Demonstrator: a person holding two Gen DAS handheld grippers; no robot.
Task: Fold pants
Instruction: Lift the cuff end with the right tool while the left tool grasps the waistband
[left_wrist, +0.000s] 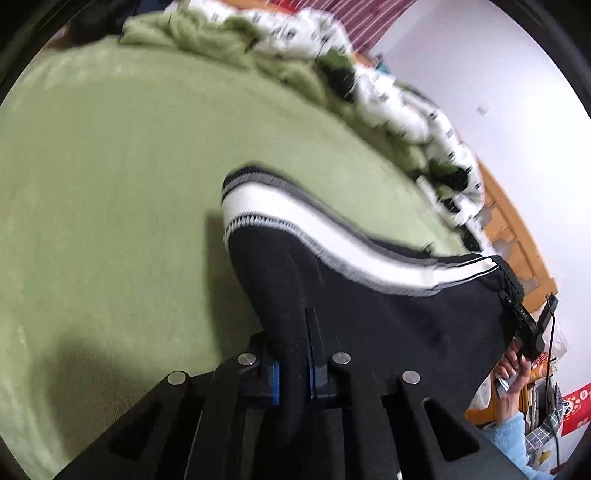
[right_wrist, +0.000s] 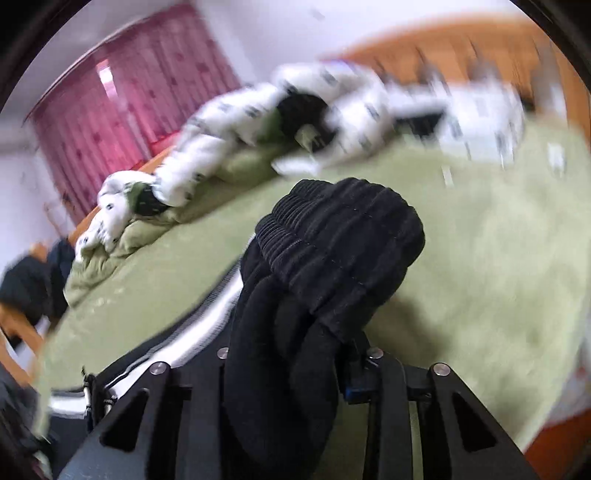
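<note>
The black pants (left_wrist: 369, 295), white-striped along the side, hang lifted over a green blanket (left_wrist: 110, 221) that lies bare to the left; a crumpled white quilt (left_wrist: 388, 96) edges its far side. The left gripper (left_wrist: 295, 332) is clamped on the leg fabric, and the right gripper (right_wrist: 295, 354) is clamped on the bunched waistband.

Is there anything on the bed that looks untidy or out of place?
Yes. A white patterned quilt lies crumpled along the far edge of the green bedcover, with dark clothing mixed into it. The black pants hang bunched between both grippers, not yet flat.
</note>
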